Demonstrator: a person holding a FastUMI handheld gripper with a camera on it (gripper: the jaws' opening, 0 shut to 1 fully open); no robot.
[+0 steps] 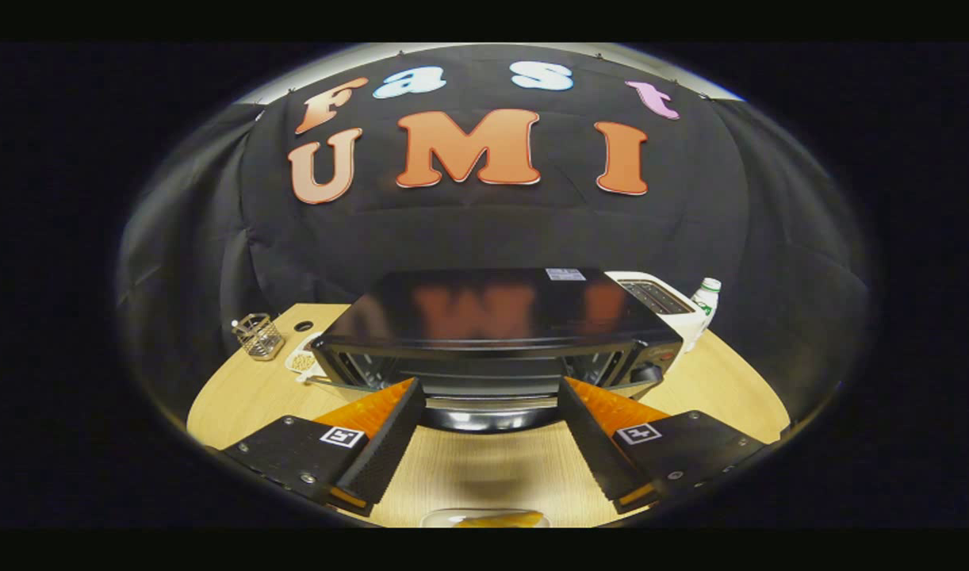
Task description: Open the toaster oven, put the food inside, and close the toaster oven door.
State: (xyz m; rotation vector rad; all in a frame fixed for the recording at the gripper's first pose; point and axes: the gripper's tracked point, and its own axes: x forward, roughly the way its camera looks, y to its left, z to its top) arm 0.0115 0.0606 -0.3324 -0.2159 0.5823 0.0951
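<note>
We see the black, box-shaped toaster oven [492, 333] with its glossy top standing on the light wooden round table [730, 381] just ahead of our gripper [488, 404], its front facing us; its door [484, 412] appears swung down towards us, the shiny curved metal edge lying between the fingertips, and the racks and inner walls show through the opening, though blur keeps us from being sure of the door's exact angle. Our gripper is spread wide, its two fingers well apart and holding nothing, one tip on each side of the oven's front. Nearest us, below and between the fingers, a clear dish with a yellowish piece of food [496, 519] sits on the table. Beyond the oven to the right stand a white slot toaster [663, 301] and, just beside it, a white bottle with a green label [705, 300]. To the left of the oven we find a small wire mesh basket [258, 335] and a white plate [302, 361] holding something pale
</note>
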